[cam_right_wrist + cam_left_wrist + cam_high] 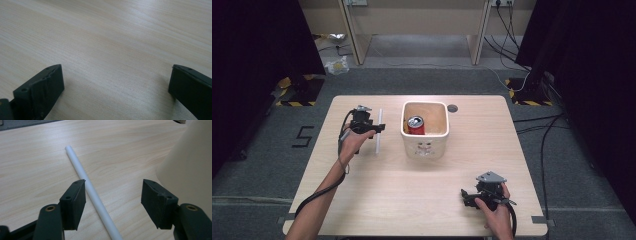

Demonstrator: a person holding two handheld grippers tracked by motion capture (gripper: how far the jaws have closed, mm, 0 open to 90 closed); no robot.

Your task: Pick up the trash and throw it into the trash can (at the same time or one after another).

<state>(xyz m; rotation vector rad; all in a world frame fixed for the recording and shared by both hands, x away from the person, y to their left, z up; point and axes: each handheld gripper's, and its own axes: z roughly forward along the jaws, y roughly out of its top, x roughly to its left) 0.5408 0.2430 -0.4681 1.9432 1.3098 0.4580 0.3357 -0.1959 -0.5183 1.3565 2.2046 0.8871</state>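
Now the left gripper (pixel 368 125) sits low over a white tube (pixel 379 131) on the wooden surface (pixel 377 195).

Seen in the left gripper view, the tube (pixel 92 192) lies flat between the jaws, close beside one pad and clear of the other; nothing is gripped. A cream bin (pixel 425 145) holding a red can (pixel 415 125) stands just beside it. Near the surface's front edge, the right gripper (pixel 468 196) rests with its jaws spread wide over bare wood.

Straw (pixel 378 131) left of bin (pixel 425 148); can (pixel 415 125) inside.
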